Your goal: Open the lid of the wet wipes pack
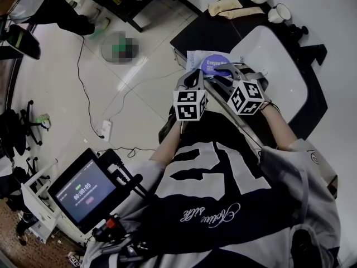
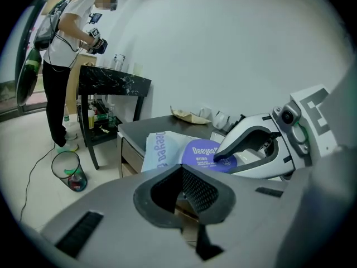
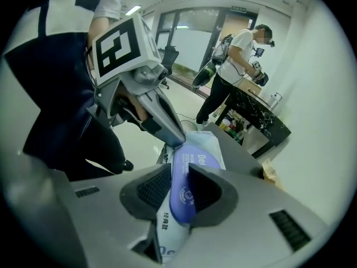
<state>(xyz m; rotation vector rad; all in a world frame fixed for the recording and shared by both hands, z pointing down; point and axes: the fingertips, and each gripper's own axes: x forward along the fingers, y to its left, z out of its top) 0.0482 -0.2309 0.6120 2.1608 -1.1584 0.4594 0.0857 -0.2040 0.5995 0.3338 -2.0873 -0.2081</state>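
Pale-blue soft-plastic wet wipes pack (image 1: 196,60) (image 2: 159,149) (image 3: 167,230) lies flat at the near corner of the dark tabletop (image 1: 212,32) (image 2: 139,128), just in front of the person, with its round purple plastic lid (image 1: 215,65) (image 2: 201,152) (image 3: 181,191) facing up.

Both tools meet over it. The right tongs (image 1: 221,70) (image 3: 179,183) (image 2: 222,158) are closed on the purple lid: in the right gripper view the lid's rim stands between the two dark ribbed pads, and in the left gripper view the tip sits on the lid's near edge. That hold looks chosen to catch the free lip, so the lid can be hinged upward.

The left tongs (image 1: 196,72) (image 2: 181,177) (image 3: 177,140) have their jaws drawn together with nothing visible between them in their own view. In the right gripper view their tip rests against the pack's edge beside the lid. I judge this to be a bracing hold: a light, limp pack would rise with the lid unless something pins it to the tabletop.

The lid appears barely lifted, if at all, so the opening is probably at its start. The next move likely calls for a gentle upward swing of the right tongs about the hinge while the left tongs press down. The rim could slip from the pads, or the whole pack could slide off the corner.
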